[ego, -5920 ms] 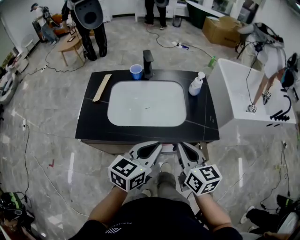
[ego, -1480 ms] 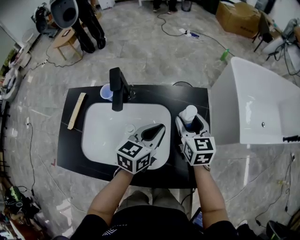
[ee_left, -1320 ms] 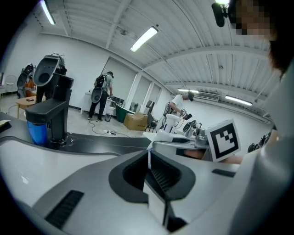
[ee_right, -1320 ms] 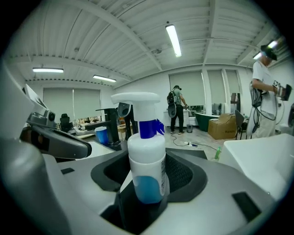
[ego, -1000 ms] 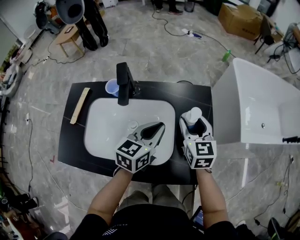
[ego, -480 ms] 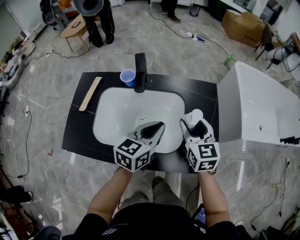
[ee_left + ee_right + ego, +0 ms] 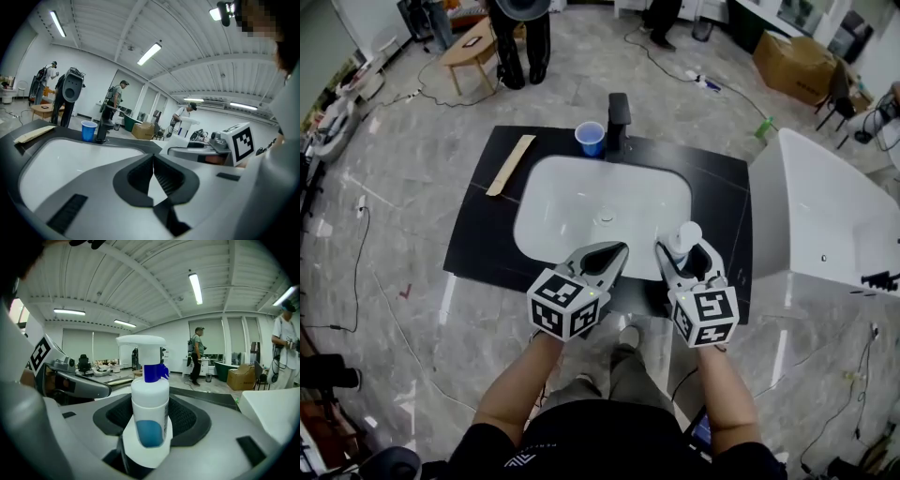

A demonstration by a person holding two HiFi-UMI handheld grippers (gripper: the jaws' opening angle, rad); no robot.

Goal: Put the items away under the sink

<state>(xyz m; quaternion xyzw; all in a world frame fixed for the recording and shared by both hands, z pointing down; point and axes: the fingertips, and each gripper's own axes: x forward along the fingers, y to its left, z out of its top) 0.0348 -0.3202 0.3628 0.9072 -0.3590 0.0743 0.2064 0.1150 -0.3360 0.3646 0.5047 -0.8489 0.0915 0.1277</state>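
Bottle (image 7: 150, 411) stands clamped in our right gripper (image 7: 686, 255); our left gripper (image 7: 617, 250) is pinched shut on nothing, over the front edge of the sink (image 7: 546, 192).

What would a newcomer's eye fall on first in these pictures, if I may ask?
The white spray bottle with a blue collar, clamped upright in the right tongs over the black counter's front right part. Next, the left tongs, shut and empty, over the white sink's front rim, and the blue cup beside the black faucet at the back.
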